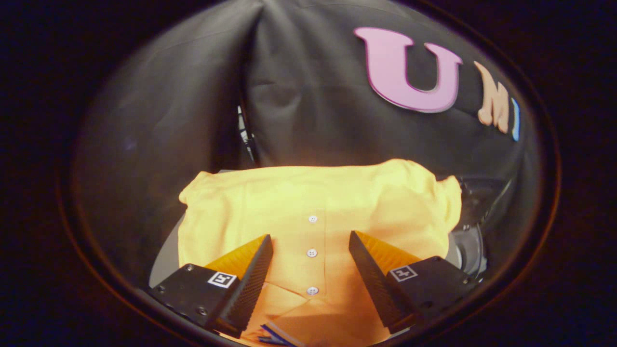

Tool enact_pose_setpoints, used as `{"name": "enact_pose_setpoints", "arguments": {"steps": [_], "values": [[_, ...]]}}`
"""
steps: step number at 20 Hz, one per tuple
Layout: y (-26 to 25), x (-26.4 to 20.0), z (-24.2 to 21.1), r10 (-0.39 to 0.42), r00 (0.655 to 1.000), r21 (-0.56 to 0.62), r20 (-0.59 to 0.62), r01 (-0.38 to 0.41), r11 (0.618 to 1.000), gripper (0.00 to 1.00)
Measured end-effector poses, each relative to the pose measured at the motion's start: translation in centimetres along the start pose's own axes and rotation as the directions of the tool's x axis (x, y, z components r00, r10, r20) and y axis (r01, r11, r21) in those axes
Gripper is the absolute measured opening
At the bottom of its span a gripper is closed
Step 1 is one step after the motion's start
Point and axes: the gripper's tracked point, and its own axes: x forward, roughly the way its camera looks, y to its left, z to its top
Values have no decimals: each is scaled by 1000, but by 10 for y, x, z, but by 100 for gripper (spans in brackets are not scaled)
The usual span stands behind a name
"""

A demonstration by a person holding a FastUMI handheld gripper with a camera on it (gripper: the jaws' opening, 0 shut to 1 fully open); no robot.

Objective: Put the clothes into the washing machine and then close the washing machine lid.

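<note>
A yellow cotton shirt with a row of small white buttons [318,212] lies spread flat over a pale grey surface [166,255], which shows only as a narrow strip at the shirt's left side, and a dark grey rounded machine part [470,248] is seen just beside the shirt's right edge. The black tongs [311,262] are wide open above the shirt, with its button row and its collar between the two ribbed fingers [250,284], and whether the fingers touch the cloth cannot be told. Three of the white buttons [312,252] stand in one line between the fingers.
</note>
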Motion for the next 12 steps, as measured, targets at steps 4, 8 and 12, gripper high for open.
{"name": "enact_pose_setpoints", "arguments": {"steps": [4,8,12], "values": [[-8,-6,-3,10,1000,37,-23,-9,999,79],[-27,-18,-7,8,1000,70,-11,-7,998,15],[-58,-33,-19,-2,1000,67,19,1,998,7]]}}
